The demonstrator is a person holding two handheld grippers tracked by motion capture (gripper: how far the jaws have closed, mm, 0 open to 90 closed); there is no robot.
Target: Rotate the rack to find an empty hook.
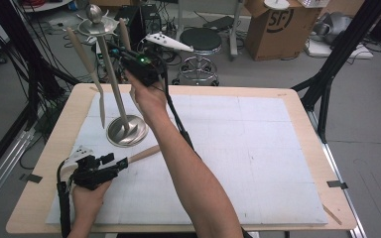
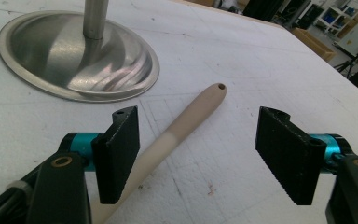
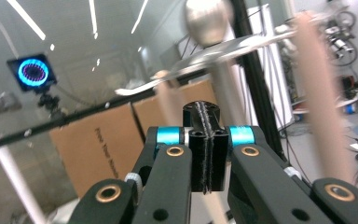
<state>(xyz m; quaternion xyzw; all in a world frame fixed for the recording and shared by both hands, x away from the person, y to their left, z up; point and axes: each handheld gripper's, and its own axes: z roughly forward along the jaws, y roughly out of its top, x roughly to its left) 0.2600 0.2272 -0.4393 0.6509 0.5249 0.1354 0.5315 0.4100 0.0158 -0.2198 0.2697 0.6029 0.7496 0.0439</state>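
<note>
A steel utensil stand rises from a round base (image 1: 126,131) (image 2: 79,56) to a ball-topped disc (image 1: 94,14) (image 3: 207,16). Two beige-handled utensils hang from the disc, one at the left (image 1: 87,59) and one at the right (image 1: 125,32) (image 3: 319,88). My right gripper (image 1: 121,52) (image 3: 204,112) is raised beside the pole near the top, jaws shut with nothing seen between them. A third beige handle (image 1: 141,154) (image 2: 186,123) lies on the mat. My left gripper (image 1: 116,161) (image 2: 198,116) is open astride that handle, which lies nearer the left jaw.
A white foam mat (image 1: 258,148) covers the wooden table (image 1: 307,106). Behind the table stand a black stool (image 1: 200,39), a cardboard box (image 1: 278,25) and cables on the floor. Black frame posts (image 1: 337,54) rise at the right and left.
</note>
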